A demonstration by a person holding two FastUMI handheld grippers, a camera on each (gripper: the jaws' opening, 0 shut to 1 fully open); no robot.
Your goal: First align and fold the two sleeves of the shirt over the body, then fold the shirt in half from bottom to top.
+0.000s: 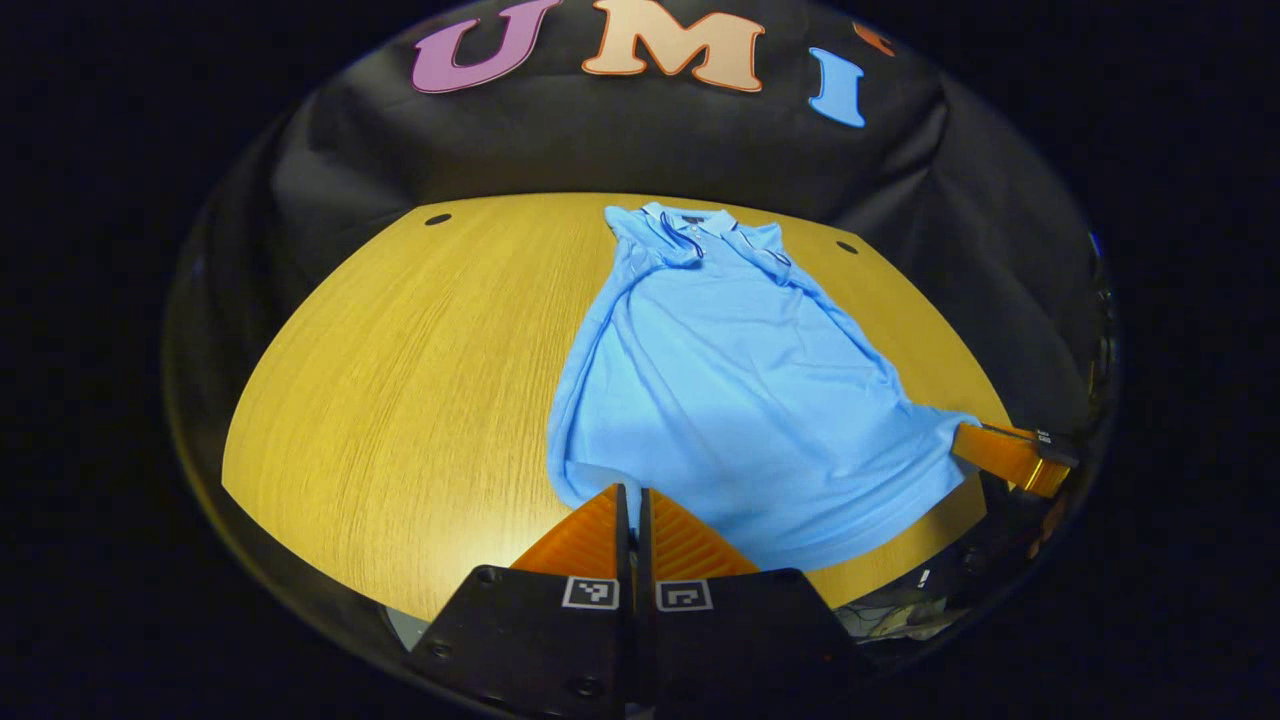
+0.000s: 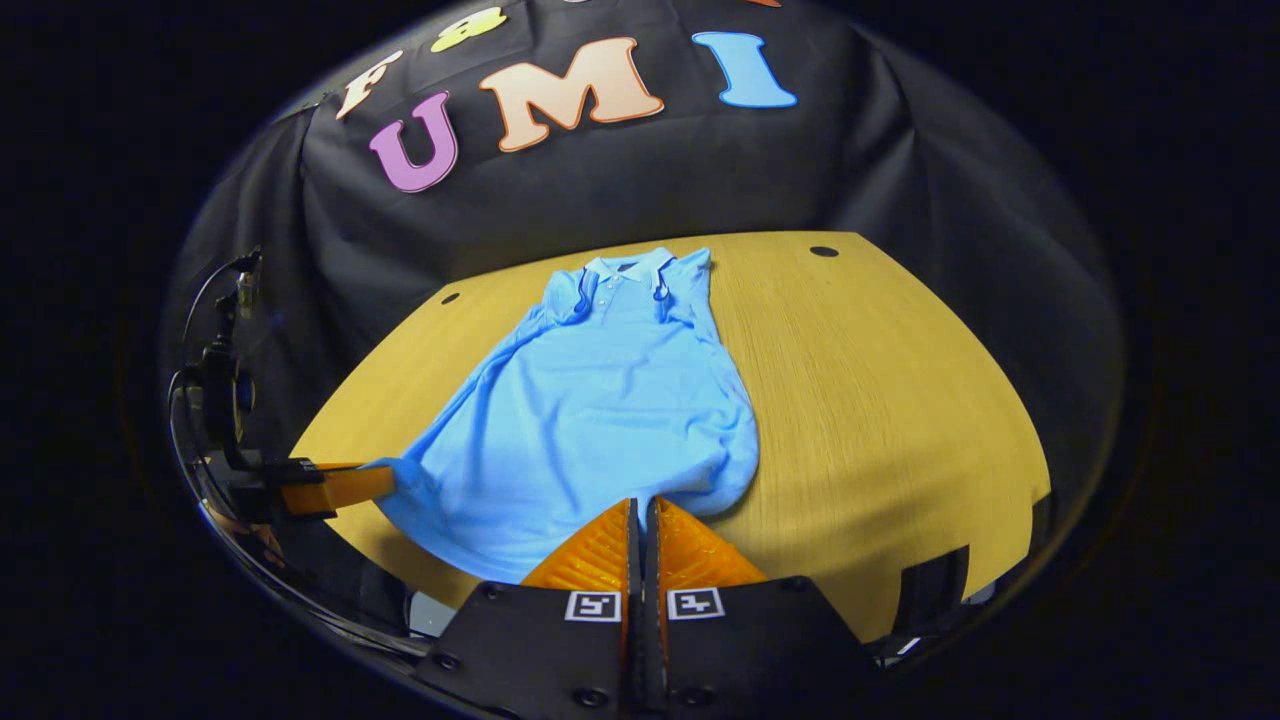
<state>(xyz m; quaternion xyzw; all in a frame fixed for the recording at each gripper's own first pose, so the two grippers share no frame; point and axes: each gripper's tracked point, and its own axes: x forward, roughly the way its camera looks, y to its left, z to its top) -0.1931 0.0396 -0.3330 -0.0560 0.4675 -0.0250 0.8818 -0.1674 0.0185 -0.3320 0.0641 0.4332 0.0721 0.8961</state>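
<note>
A light blue polo shirt (image 1: 730, 380) lies face up on the wooden table (image 1: 400, 380), collar (image 1: 690, 222) at the far side and both short sleeves tucked in over the chest. My left gripper (image 1: 632, 492) is shut on the hem's near left corner. The right gripper (image 1: 975, 440) pinches the other hem corner at the table's right edge, pulling the fabric taut. In the right gripper view, my right gripper (image 2: 645, 505) is shut on the hem of the shirt (image 2: 600, 410). The left gripper (image 2: 370, 482) holds the far corner there, stretched out to the left.
Bare wood (image 2: 880, 400) spreads wide beside the shirt. Small dark holes (image 1: 438, 219) (image 2: 824, 251) mark the table's far corners. Black cloth hangs behind the table, and the near edge curves just below my fingers.
</note>
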